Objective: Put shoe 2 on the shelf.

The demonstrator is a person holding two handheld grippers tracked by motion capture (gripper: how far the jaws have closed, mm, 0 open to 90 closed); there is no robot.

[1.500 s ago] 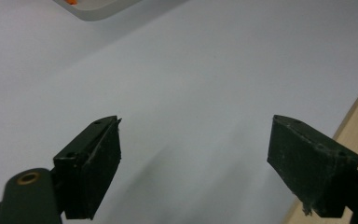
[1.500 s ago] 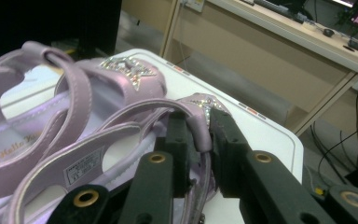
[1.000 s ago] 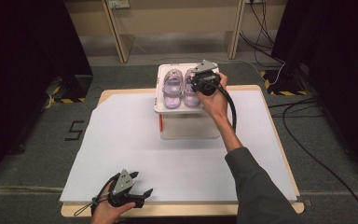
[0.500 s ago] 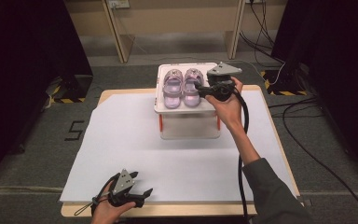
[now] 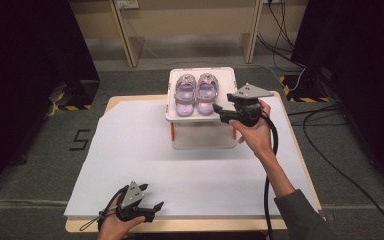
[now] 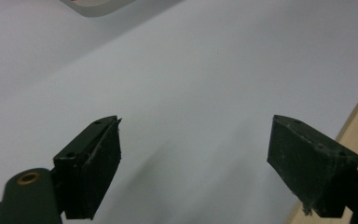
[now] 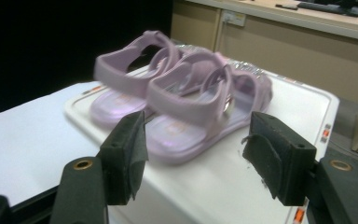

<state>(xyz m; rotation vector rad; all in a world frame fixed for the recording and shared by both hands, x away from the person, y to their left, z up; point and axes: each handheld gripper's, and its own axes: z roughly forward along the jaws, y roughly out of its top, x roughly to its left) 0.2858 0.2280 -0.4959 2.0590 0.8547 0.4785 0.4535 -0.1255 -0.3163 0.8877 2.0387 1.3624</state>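
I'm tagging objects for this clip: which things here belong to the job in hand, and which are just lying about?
In the job:
- pair of lilac sandals
- white box under them
- right gripper, open beside the sandals

Lying about:
- left gripper, open, idle at the table's near edge
- white sheet
- floor cables

— Where's the pair of lilac strapped sandals (image 5: 195, 93)?
— Side by side on the white plastic box (image 5: 201, 131), at the far middle of the white-covered wooden surface (image 5: 130, 150)
— And the right tool (image 5: 221, 111)?
— Just right of them

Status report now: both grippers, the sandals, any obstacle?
Right gripper open, fingers just opening, nothing between. Left gripper open, idle. Purple sandals paired on white box. No obstacle.
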